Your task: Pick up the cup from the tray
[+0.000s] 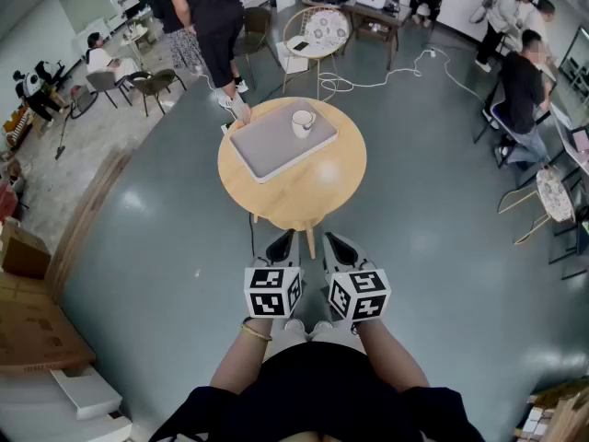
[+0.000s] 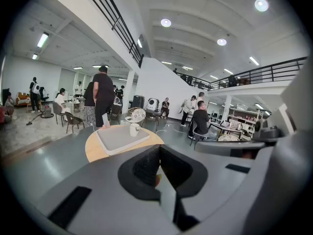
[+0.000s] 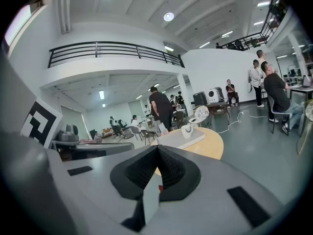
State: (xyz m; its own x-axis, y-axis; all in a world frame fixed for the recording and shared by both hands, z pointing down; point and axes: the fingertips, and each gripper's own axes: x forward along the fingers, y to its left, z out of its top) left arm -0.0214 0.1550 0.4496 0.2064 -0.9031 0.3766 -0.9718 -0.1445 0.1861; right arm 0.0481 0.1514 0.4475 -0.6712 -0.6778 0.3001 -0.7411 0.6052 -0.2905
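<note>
A white cup (image 1: 303,122) stands on a grey tray (image 1: 281,140) that lies on a round wooden table (image 1: 304,188). The cup (image 2: 134,129) shows small and far in the left gripper view, and the cup (image 3: 187,130) likewise in the right gripper view. My left gripper (image 1: 281,245) and right gripper (image 1: 337,249) hang side by side short of the table's near edge, well back from the tray. Both have their jaws pressed together with nothing between them.
A person in black (image 1: 212,26) stands just behind the table. Chairs (image 1: 152,86) and a second small table (image 1: 317,30) lie beyond it. Cables (image 1: 386,76) run over the grey floor. Seated people (image 1: 520,90) are at the right, cardboard boxes (image 1: 32,325) at the left.
</note>
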